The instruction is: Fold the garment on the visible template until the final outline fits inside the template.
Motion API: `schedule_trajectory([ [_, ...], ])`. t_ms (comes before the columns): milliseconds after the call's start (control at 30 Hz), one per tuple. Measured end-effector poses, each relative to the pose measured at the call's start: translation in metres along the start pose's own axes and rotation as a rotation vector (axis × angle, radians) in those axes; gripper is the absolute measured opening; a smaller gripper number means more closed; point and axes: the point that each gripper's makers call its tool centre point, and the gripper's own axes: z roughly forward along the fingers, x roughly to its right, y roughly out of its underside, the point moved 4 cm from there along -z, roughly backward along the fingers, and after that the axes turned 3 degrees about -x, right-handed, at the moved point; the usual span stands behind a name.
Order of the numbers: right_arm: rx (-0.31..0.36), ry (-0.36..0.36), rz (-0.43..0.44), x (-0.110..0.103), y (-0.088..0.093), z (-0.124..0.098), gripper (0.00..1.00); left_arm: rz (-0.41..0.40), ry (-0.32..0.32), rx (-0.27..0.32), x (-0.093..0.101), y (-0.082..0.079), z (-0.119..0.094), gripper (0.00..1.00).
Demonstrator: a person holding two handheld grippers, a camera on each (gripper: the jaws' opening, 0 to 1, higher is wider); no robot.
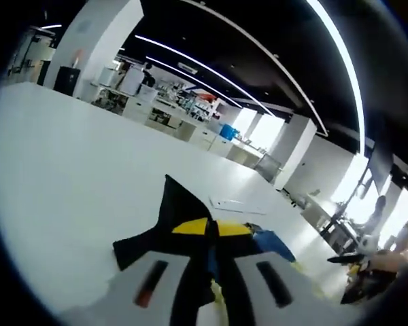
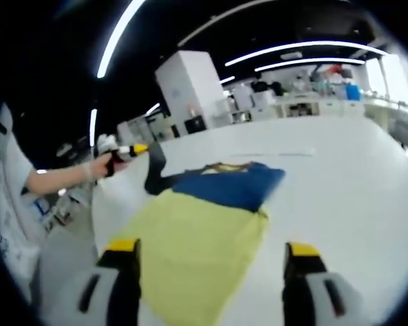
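Left gripper view: cam v. close to the garment (image 1: 190, 238), low over the white surface (image 1: 68, 176), rolled so the surface slopes down toward 4 o'clock; faces across it to the office benches at 12–1.

Right gripper view: cam further back, higher, looks along the garment (image 2: 204, 224) w/ the surface (image 2: 347, 176) stretching to 1–2 o'clock.

Shared: garment, surface, and the left tongs (image 2: 139, 149), seen at 10 o'clock in the right gripper view.
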Motion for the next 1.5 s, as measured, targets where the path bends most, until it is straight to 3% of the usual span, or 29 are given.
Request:
schedule_trajectory([
  [400,0.029,0.017,0.048,0.012,0.009,-0.006,0.86,-0.015,0.142,-0.067,0.056,0.015,0.08,0.0],
  [800,0.051,0.034,0.086,0.02,0.014,-0.011,0.86,0.024,0.266,-0.105,0.114,0.026,0.129,0.0],
  [867,0.053,0.037,0.092,0.021,0.015,-0.012,0.85,0.021,0.294,-0.106,0.134,0.032,0.135,0.0],
  [1133,0.059,0.042,0.109,0.019,0.019,-0.012,0.85,-0.012,0.381,-0.124,0.187,0.057,0.157,0.0],
  [1500,0.063,0.064,0.144,0.021,0.028,-0.021,0.85,-0.038,0.466,-0.236,0.222,0.113,0.18,0.0],
])
